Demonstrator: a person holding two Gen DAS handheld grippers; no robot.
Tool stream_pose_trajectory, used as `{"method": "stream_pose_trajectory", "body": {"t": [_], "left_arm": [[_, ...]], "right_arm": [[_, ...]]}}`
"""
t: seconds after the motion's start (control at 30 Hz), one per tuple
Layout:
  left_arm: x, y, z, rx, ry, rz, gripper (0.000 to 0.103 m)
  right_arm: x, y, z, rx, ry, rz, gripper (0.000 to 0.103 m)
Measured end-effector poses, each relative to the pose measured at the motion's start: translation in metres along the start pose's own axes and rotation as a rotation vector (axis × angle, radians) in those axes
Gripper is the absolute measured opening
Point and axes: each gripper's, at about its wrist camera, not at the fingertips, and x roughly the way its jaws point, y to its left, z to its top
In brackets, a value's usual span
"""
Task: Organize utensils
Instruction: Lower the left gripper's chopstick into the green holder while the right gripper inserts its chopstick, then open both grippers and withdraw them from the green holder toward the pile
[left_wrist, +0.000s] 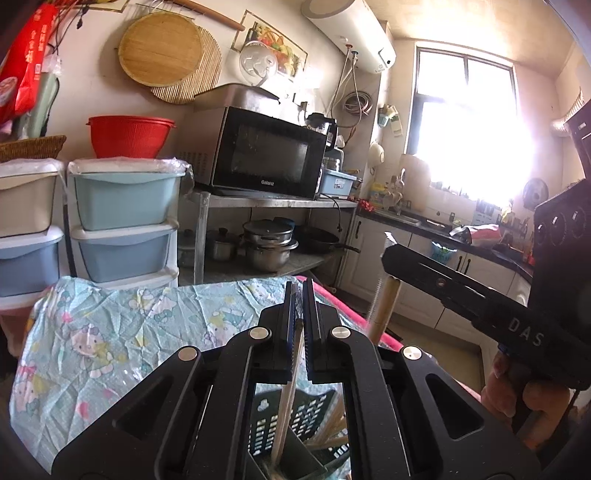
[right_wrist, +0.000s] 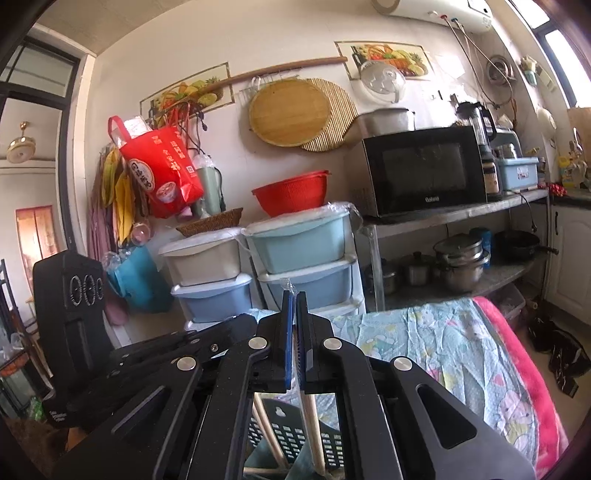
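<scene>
Left hand-held gripper (left_wrist: 300, 291) clamping slim wooden chopsticks (left_wrist: 286, 413), perforated black basket (left_wrist: 295, 417)

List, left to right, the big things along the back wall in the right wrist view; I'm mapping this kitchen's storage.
Red bag → white drawers → red bowl on the blue drawers → microwave → blue box.

Pale wooden chopsticks (left_wrist: 286, 413), perforated black plastic basket (left_wrist: 299, 417), crinkled glossy printed tablecloth (left_wrist: 122, 332).
</scene>
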Motion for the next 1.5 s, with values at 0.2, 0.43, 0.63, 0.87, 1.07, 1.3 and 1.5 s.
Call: {"method": "stream_pose_trajectory", "body": {"t": [0.2, 0.43, 0.63, 0.87, 1.07, 1.3, 1.5], "left_arm": [[0.002, 0.0, -0.017, 0.008, 0.014, 0.003, 0.002], [0.003, 0.002, -0.031, 0.009, 0.04, 0.013, 0.002], [0.0, 0.002, -0.038, 0.017, 0.056, 0.023, 0.002], [-0.003, 0.007, -0.044, 0.001, 0.092, 0.037, 0.002], [-0.008, 0.011, -0.042, -0.016, 0.129, 0.032, 0.002], [-0.012, 0.014, -0.042, -0.038, 0.168, 0.022, 0.003], [-0.019, 0.018, -0.044, -0.05, 0.196, 0.027, 0.017]], "right_arm": [[0.002, -0.008, -0.013, 0.01, 0.023, -0.023, 0.002], [0.003, -0.016, -0.029, 0.021, 0.053, -0.049, 0.003], [0.003, -0.017, -0.039, 0.012, 0.083, -0.057, 0.003], [0.003, -0.019, -0.047, -0.009, 0.134, -0.068, 0.003], [0.001, -0.018, -0.05, -0.029, 0.177, -0.08, 0.003], [0.0, -0.021, -0.055, -0.034, 0.216, -0.096, 0.005], [-0.003, -0.019, -0.057, -0.058, 0.251, -0.102, 0.008]]}}
